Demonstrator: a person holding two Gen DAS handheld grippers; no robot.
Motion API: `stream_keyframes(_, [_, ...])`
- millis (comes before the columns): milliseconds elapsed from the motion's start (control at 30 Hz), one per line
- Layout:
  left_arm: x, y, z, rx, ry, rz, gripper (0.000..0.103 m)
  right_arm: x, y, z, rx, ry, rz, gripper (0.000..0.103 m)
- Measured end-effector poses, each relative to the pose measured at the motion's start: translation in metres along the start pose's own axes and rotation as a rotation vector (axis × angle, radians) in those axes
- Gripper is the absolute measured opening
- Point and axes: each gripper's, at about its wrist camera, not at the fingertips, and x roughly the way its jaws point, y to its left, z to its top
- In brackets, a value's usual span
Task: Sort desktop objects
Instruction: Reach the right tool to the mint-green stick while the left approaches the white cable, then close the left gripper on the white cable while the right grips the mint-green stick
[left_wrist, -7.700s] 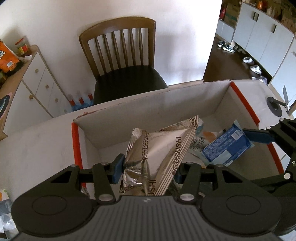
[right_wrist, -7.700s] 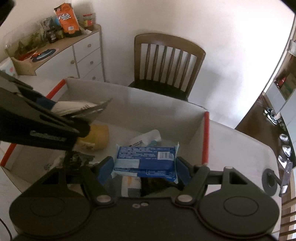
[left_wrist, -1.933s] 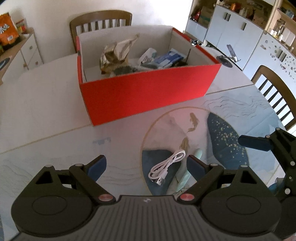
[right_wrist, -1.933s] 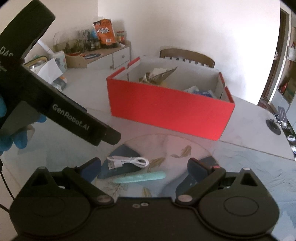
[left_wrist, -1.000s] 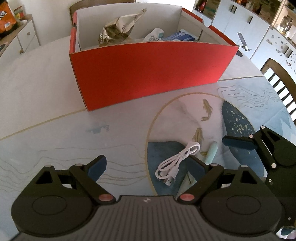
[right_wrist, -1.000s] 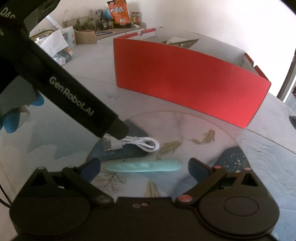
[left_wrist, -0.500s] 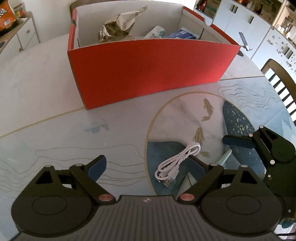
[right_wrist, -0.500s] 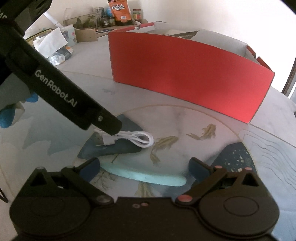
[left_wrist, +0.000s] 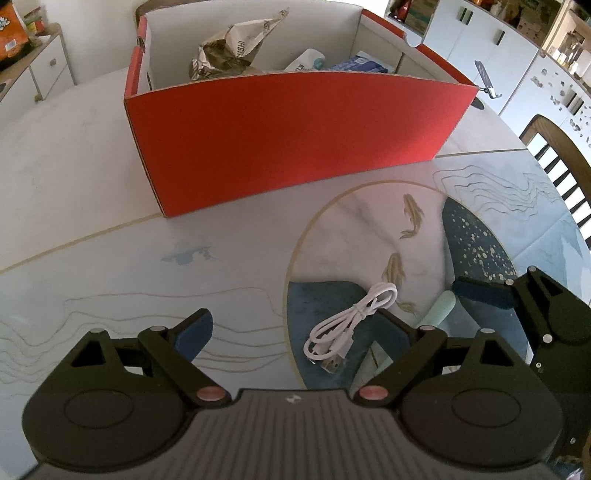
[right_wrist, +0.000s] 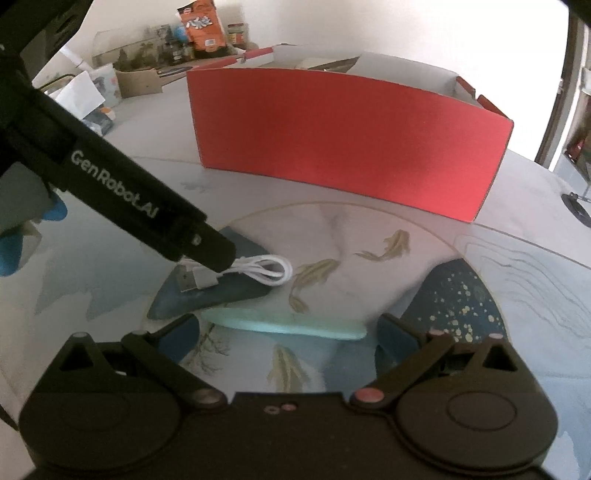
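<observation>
The red cardboard box (left_wrist: 288, 136) at the far side of the bench (left_wrist: 74, 177) already holds several sorted things: a crumpled silver foil snack bag (left_wrist: 236, 44), a blue packet (left_wrist: 364, 65) and a white item beside it. Two things are left out on the near part of the bench, on its painted fish pattern: a coiled white USB cable (left_wrist: 351, 321) and, just beside it on the right, a slim mint-green stick-shaped object (right_wrist: 288, 325) whose exact kind cannot be told. So the sorting looks mostly done, with these two pieces still to go into the box.

The left gripper (left_wrist: 291, 328) hangs low over the bench, tilted down and forward, its jaws spread wide and holding nothing; the cable lies between them, towards the right finger. In the right wrist view its finger reaches in from the left, with its tip right at the cable's plug end.

The right gripper (right_wrist: 288, 332) is likewise low and pitched forward, jaws fully apart and empty, straddling the mint-green object, which lies crosswise between the blue pads (right_wrist: 183, 334), not yet clamped.
</observation>
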Motion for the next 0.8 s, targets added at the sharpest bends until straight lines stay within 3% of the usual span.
stream_keyframes(267, [-0.0001, 0.0012, 0.0009, 0.003, -0.002, -0.004, 0.094, 0.0077, 0.012, 0.0045, 0.049, -0.001, -0.054, 0.103])
stream_keyframes(800, [-0.0013, 0.0053, -0.0048, 0.041, -0.011, -0.031, 0.094, 0.002, 0.0073, 0.0002, 0.036, -0.013, -0.05, 0.097])
